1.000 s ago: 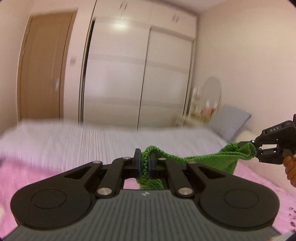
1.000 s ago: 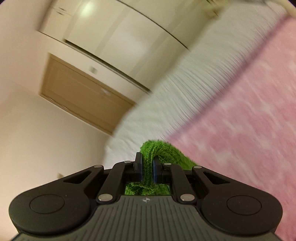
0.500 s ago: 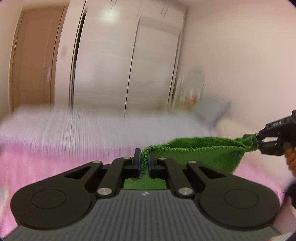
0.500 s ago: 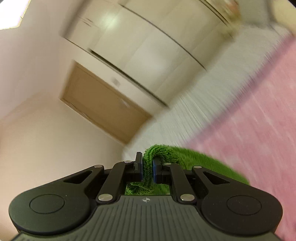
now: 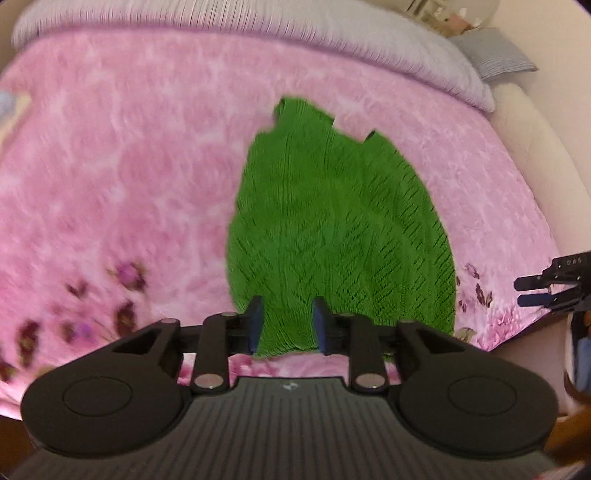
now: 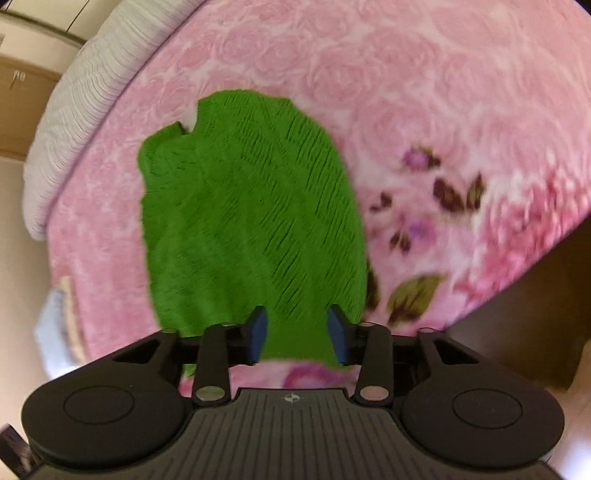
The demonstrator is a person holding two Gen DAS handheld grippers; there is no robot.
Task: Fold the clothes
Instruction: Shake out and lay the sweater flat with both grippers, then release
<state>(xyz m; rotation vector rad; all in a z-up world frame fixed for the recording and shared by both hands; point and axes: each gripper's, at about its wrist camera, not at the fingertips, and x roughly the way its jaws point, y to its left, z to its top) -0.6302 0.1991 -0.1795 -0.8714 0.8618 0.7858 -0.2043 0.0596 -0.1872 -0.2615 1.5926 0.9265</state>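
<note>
A bright green knitted garment [image 5: 332, 229] is lying spread flat on a pink rose-patterned fleece blanket [image 5: 129, 166] that is covering the bed, and both cameras are looking steeply down on it. In the left wrist view the left gripper [image 5: 287, 325] is pointing toward 12 o'clock with its jaws opening; the garment's near hem is showing between the blue-padded fingers [image 5: 255, 325], and the pads are standing clear of the knit rather than pressing on it. From there the garment is stretching away toward 12 o'clock, its far edge notched and uneven. At 3 o'clock in that view the right gripper [image 5: 535, 291] is showing at the frame's edge, its two black fingers apart and just beside the blanket's flowered border. In the right wrist view the right gripper [image 6: 297, 332] is also opening its jaws, with the green hem lying between the pads but not clamped by them. The garment [image 6: 251, 206] is filling the middle of that view, reaching toward 11 o'clock. A pale grey ribbed bedspread [image 5: 258, 26] is running along the blanket's far side at 12 o'clock in the left view, with a grey striped pillow [image 5: 495, 55] at 2 o'clock. Purple and dark printed flowers [image 6: 436, 192] are dotting the blanket at 3 o'clock of the garment in the right view.
</note>
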